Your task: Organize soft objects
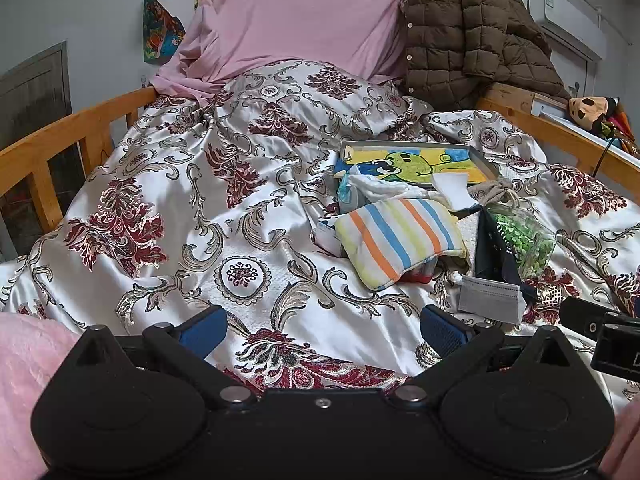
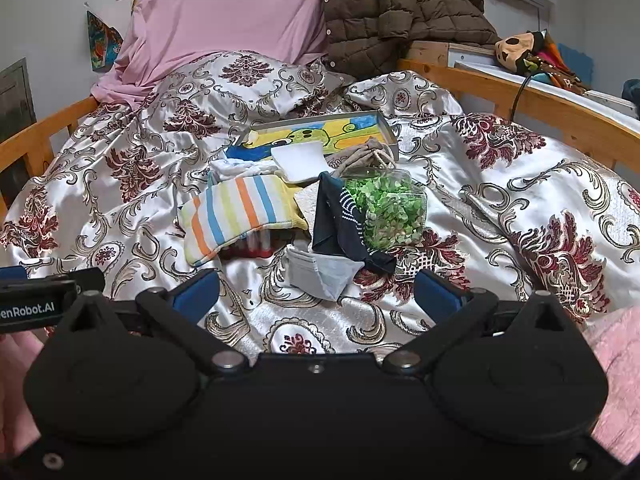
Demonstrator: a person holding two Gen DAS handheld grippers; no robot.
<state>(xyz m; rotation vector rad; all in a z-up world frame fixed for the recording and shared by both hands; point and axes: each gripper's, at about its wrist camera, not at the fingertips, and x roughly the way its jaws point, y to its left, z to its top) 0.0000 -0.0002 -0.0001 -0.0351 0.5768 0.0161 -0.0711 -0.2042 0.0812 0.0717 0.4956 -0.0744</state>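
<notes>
A striped towel lies on the patterned bedspread in a small heap of things. Beside it are a dark navy cloth, a clear bag of green bits, a grey face mask, a white cloth and a beige drawstring pouch. My left gripper is open and empty, short of the heap and left of it. My right gripper is open and empty, just short of the mask.
A tray with a cartoon picture lies behind the heap. A pink pillow and a brown quilted jacket lean at the head. Wooden rails flank the bed.
</notes>
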